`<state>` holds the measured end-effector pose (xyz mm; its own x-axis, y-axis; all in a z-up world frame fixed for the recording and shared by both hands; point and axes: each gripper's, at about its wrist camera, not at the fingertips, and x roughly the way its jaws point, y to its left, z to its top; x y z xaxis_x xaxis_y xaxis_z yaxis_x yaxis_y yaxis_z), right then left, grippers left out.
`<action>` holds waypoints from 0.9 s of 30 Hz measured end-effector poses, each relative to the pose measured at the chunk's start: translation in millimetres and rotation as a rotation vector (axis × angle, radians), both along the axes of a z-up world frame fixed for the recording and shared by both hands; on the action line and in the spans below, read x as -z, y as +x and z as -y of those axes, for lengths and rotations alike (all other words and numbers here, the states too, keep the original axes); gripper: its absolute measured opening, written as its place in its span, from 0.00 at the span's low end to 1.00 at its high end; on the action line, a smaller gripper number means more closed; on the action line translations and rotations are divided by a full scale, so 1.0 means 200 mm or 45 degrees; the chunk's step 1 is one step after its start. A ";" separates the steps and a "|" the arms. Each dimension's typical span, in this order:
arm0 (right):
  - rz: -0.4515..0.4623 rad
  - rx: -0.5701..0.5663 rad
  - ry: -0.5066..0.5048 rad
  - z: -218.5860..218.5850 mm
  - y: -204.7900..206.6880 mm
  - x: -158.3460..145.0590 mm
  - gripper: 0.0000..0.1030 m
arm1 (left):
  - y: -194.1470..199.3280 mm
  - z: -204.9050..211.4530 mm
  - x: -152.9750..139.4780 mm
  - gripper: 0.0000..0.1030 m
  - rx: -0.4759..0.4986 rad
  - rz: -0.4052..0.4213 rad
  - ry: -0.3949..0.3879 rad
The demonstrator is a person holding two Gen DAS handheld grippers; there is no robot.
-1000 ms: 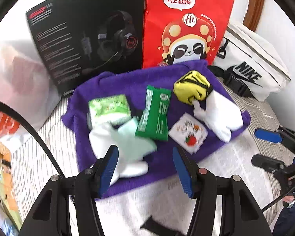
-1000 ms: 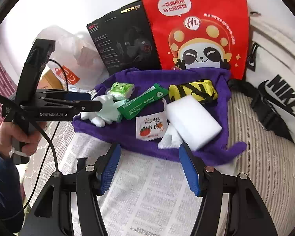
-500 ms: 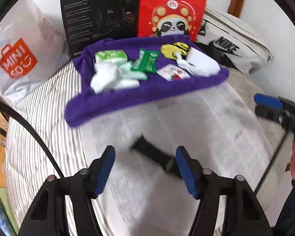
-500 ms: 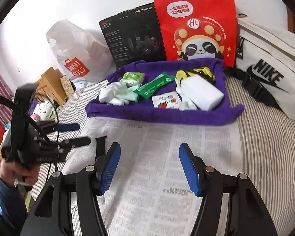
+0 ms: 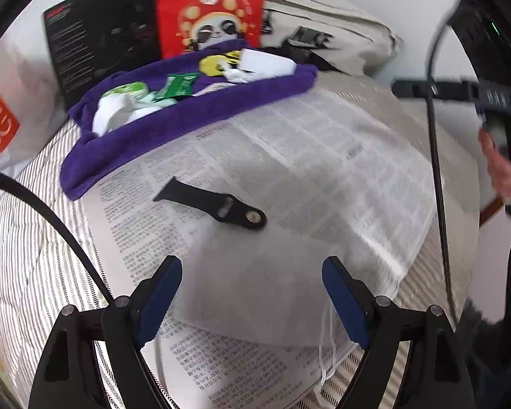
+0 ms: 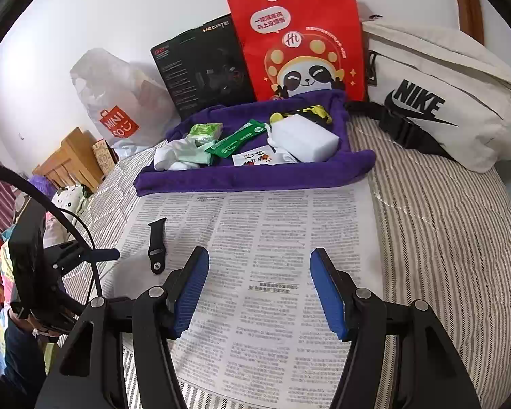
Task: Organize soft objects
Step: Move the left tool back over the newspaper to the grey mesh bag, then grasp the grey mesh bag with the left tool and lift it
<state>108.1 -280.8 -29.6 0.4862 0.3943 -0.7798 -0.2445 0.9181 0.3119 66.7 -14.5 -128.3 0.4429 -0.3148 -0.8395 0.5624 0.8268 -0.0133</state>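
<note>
Striped bed (image 6: 443, 238) carries a spread newspaper (image 6: 272, 238). Left tool (image 5: 252, 293) is opening, nothing between its pads, over the black strap (image 5: 214, 204) near the bed's left edge. Right tool (image 6: 259, 289) stands spread, empty. Purple towel (image 6: 255, 173) holds soft items toward the far edge.

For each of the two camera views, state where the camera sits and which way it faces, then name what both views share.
Left wrist: on the left gripper, jaws opening and empty, looking down at the black strap on the newspaper; a hand shows at right.
Right wrist: on the right gripper, facing the purple towel.
Shared: strap, newspaper, towel, red bag.
</note>
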 end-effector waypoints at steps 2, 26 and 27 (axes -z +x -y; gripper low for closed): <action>0.003 0.003 -0.005 0.01 -0.01 0.00 0.60 | -0.03 0.02 0.02 0.83 0.027 -0.004 0.031; -0.026 -0.075 -0.018 -0.05 -0.02 0.08 0.60 | -0.06 0.06 0.11 1.00 0.113 0.042 0.077; -0.029 -0.072 -0.017 -0.05 -0.02 0.09 0.60 | -0.06 0.06 0.11 1.00 0.112 0.038 0.072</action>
